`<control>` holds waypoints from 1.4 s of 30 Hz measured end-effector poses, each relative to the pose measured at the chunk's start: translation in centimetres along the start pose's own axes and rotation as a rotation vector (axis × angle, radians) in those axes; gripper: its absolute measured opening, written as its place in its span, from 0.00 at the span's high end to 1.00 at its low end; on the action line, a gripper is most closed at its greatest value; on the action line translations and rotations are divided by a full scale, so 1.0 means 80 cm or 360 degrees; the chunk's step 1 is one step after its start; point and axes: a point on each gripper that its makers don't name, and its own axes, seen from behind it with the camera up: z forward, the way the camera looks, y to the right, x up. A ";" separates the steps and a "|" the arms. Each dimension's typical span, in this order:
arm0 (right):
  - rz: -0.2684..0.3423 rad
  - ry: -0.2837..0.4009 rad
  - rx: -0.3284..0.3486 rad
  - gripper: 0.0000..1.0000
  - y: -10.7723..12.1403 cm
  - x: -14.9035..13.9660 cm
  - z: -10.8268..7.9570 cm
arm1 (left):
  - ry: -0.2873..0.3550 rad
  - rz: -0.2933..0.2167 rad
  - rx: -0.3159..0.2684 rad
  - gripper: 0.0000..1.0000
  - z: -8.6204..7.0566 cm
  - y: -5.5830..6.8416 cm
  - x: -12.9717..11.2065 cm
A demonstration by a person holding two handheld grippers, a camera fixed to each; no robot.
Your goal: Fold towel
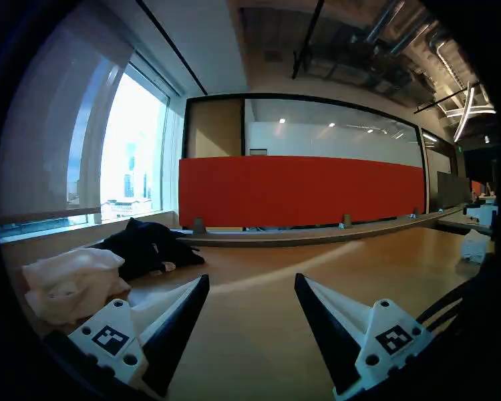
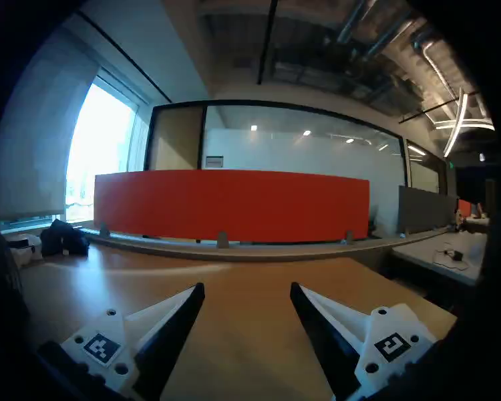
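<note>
Red screen, warm brown table, black-and-white tools

The screen (image 1: pixel 297 190) across the back of the table (image 1: pixel 264 347) is a flat, plain red, and the table is a honey-brown wood tone with a pale sheen. The towel (image 1: pixel 73 281) is cream with a faint pink cast, unpatterned, and the garment (image 1: pixel 147 247) beside it is solid black. The left gripper (image 1: pixel 250 277) and the right gripper (image 2: pixel 246 286) are white outside and black on the inner faces, each bearing a black-and-white square marker (image 1: pixel 110 337). In the right gripper view a partition (image 2: pixel 424 207) is plain grey.
</note>
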 end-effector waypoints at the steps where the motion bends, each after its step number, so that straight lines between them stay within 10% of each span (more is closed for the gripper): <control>1: 0.0005 -0.0001 0.0000 0.00 0.001 -0.004 0.001 | 0.0000 0.0000 0.0000 0.06 0.000 0.000 0.000; 42: 0.0040 0.0025 0.0044 0.00 -0.003 -0.038 0.001 | 0.0001 0.0000 0.0000 0.06 0.001 -0.001 -0.001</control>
